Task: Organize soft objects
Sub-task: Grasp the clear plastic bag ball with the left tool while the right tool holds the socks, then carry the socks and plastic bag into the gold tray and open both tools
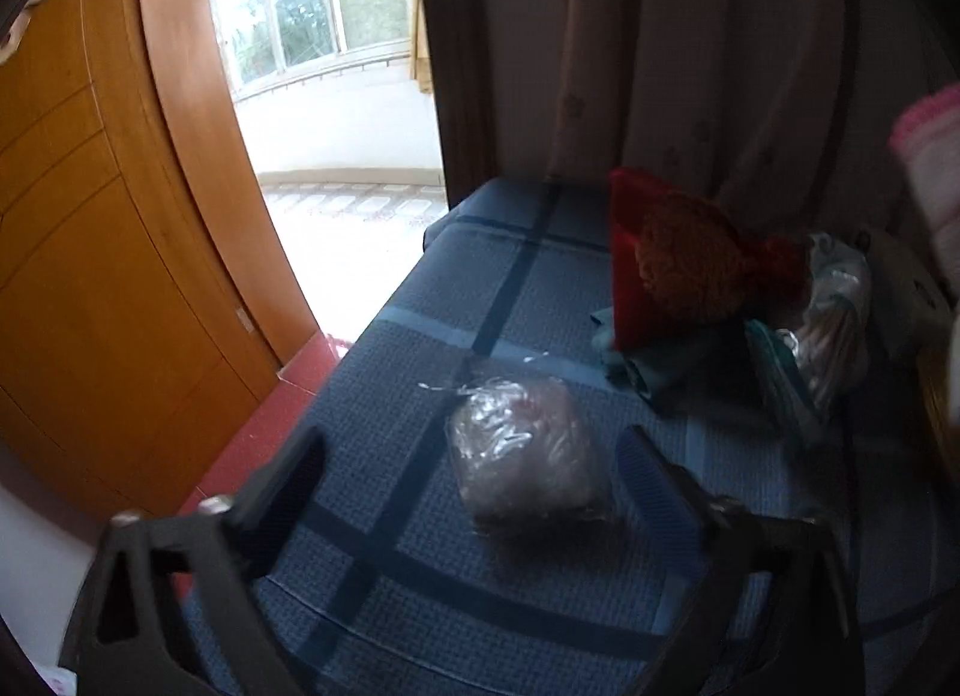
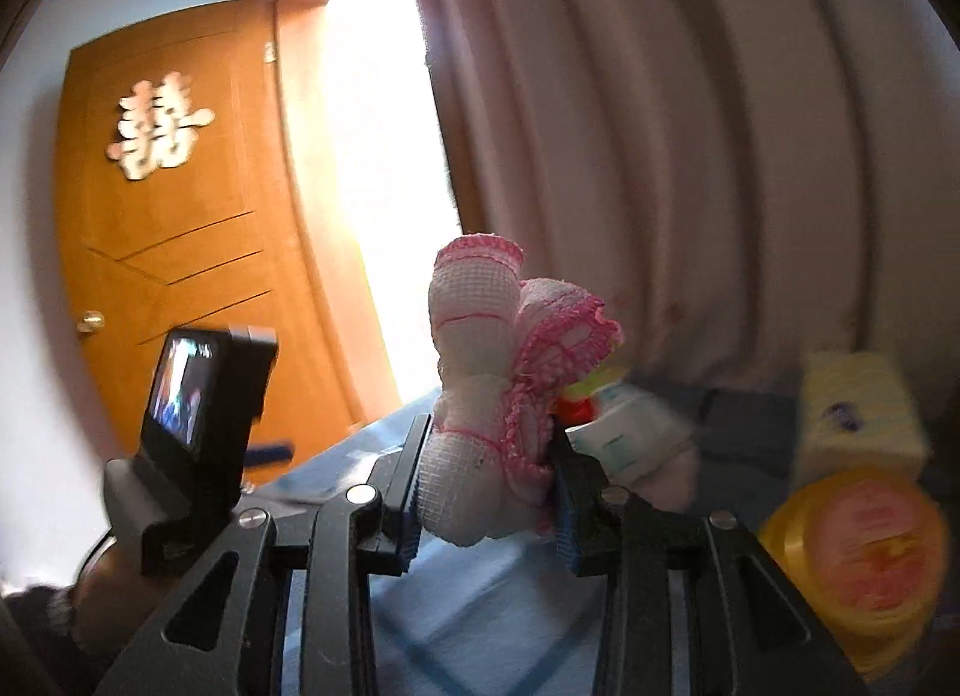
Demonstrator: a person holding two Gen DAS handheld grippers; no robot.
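A soft bundle wrapped in clear plastic (image 1: 528, 456) lies on the blue checked bed cover (image 1: 420, 300). My left gripper (image 1: 471, 441) hangs just above the cover, open. The bundle lies between its spread fingers, nearer the right one, and the pads do not press it. My right gripper (image 2: 489, 438) is shut on a rolled white cloth with pink crochet edging (image 2: 480, 348), lifted above the bed. That cloth also shows blurred at the right edge of the left wrist view (image 1: 930, 174).
A red and orange plush (image 1: 690, 264) sits on folded teal cloth (image 1: 648, 360) beside plastic-bagged items (image 1: 834, 324) by the curtain (image 1: 660, 66). A wooden door (image 1: 90, 216) stands left. A yellow tub (image 2: 864, 552), a pale yellow pack (image 2: 858, 408) and a white packet (image 2: 624, 426) are at right.
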